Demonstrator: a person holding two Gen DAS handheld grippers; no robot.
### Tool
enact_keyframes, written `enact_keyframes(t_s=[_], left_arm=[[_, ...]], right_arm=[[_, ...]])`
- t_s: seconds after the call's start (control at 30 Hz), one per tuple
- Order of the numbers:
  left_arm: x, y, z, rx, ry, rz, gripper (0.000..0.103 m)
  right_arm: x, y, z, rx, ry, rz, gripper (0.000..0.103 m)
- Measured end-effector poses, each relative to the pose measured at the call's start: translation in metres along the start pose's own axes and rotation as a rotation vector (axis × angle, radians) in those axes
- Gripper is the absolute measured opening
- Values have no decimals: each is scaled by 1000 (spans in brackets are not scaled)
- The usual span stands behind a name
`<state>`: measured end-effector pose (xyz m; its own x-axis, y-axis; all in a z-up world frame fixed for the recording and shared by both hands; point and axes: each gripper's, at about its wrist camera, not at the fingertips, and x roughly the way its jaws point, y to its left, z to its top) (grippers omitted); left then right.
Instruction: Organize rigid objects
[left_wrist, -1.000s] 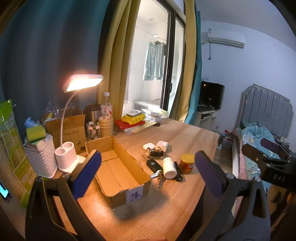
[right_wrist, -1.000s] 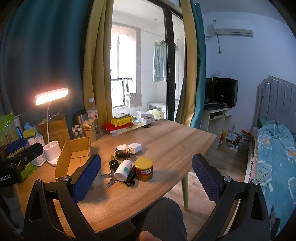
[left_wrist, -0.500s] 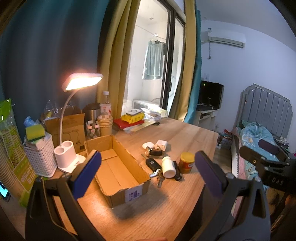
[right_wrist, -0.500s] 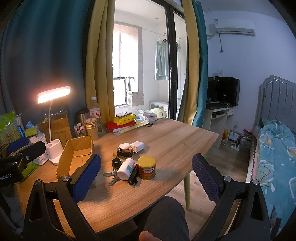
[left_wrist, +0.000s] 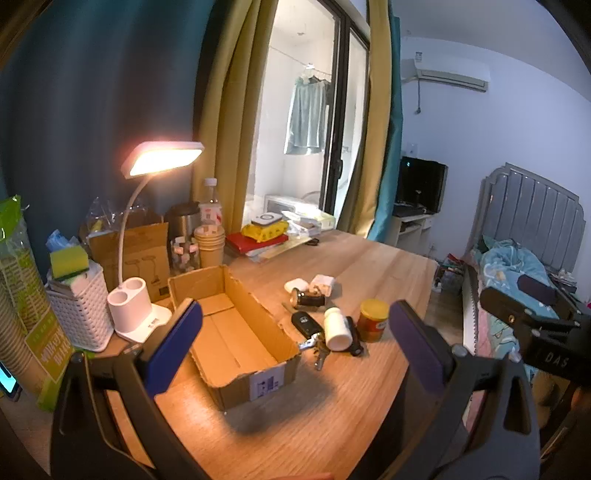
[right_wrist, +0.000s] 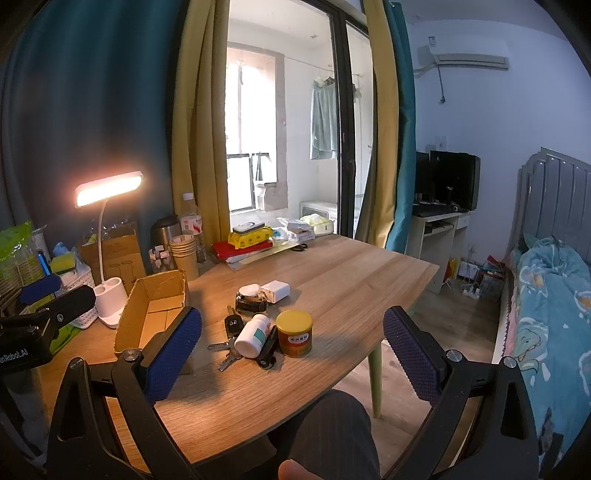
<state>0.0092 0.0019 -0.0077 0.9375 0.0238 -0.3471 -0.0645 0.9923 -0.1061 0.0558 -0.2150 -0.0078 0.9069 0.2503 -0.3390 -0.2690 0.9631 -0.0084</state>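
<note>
An empty open cardboard box (left_wrist: 236, 332) (right_wrist: 151, 317) lies on the wooden table (left_wrist: 362, 266). Right of it sits a cluster: white pill bottle (left_wrist: 336, 328) (right_wrist: 253, 336), yellow-lidded jar (left_wrist: 373, 320) (right_wrist: 294, 333), car key with keys (left_wrist: 307, 325) (right_wrist: 233, 326), small dark can (left_wrist: 306, 297) (right_wrist: 251, 304), white earbud case (left_wrist: 296, 284), white charger (left_wrist: 322, 283) (right_wrist: 275, 287). My left gripper (left_wrist: 295, 347) is open and empty, held above the box's near end. My right gripper (right_wrist: 291, 354) is open and empty, hovering before the cluster.
A lit desk lamp (left_wrist: 140, 302), white basket with sponge (left_wrist: 79, 302), paper cups (left_wrist: 209, 245), bottle and stacked books (left_wrist: 258, 240) line the table's back left. The table's right edge (right_wrist: 406, 299) drops to the floor beside a bed (right_wrist: 554, 314). A knee (right_wrist: 332, 432) is below.
Both views have shifted slightly; the right gripper has come a little closer to the cluster of objects. Both grippers remain open and nothing on the table has moved.
</note>
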Motion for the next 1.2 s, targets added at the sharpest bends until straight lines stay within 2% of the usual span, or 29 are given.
enact_keyframes(t_s=[1.0,1.2], left_arm=[[1,1,2,0,4,2,101],[6,3,0,-9,14,21,101]], right_arm=[[1,-1,0,1,3,2,100],[3,-1,-1,4,9,5,100]])
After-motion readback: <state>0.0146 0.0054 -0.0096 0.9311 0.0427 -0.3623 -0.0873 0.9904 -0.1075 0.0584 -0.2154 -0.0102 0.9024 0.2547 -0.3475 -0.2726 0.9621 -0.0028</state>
